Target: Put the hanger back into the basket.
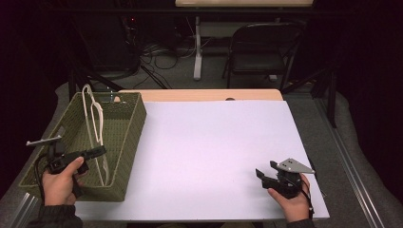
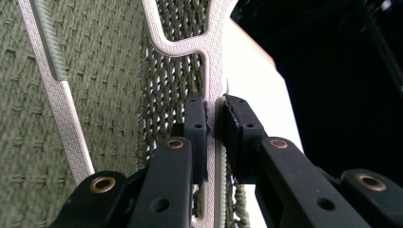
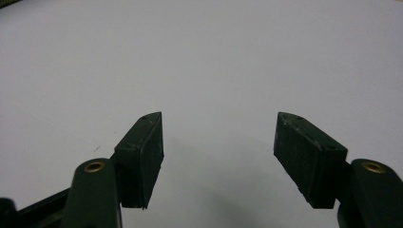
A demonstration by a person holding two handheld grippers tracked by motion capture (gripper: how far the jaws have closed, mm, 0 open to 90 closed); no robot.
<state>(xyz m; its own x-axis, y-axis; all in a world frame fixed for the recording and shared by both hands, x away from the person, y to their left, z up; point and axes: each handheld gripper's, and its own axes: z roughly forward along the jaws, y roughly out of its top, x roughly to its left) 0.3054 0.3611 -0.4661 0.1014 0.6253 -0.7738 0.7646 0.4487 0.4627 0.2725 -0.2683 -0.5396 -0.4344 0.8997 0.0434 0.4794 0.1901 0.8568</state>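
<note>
A white plastic hanger [image 1: 93,118] stands on edge inside the green woven basket [image 1: 130,137] at the table's left, its hook rising above the far rim. My left gripper [image 1: 100,151] reaches over the basket's near end. In the left gripper view, the left gripper [image 2: 215,114] is shut on the hanger [image 2: 212,61], one thin bar pinched between its pads, with the basket's weave [image 2: 109,71] behind. My right gripper [image 1: 266,170] hovers low over the white board [image 1: 214,142] at the near right. In the right gripper view, the right gripper [image 3: 218,137] stands open, with bare board [image 3: 190,57] between its jaws.
The white board covers most of a wooden table [image 1: 199,95]. Beyond the table's far edge are a black folding chair [image 1: 263,50], a white table leg [image 1: 197,47] and cables on the floor [image 1: 161,54]. Dark surroundings lie to both sides.
</note>
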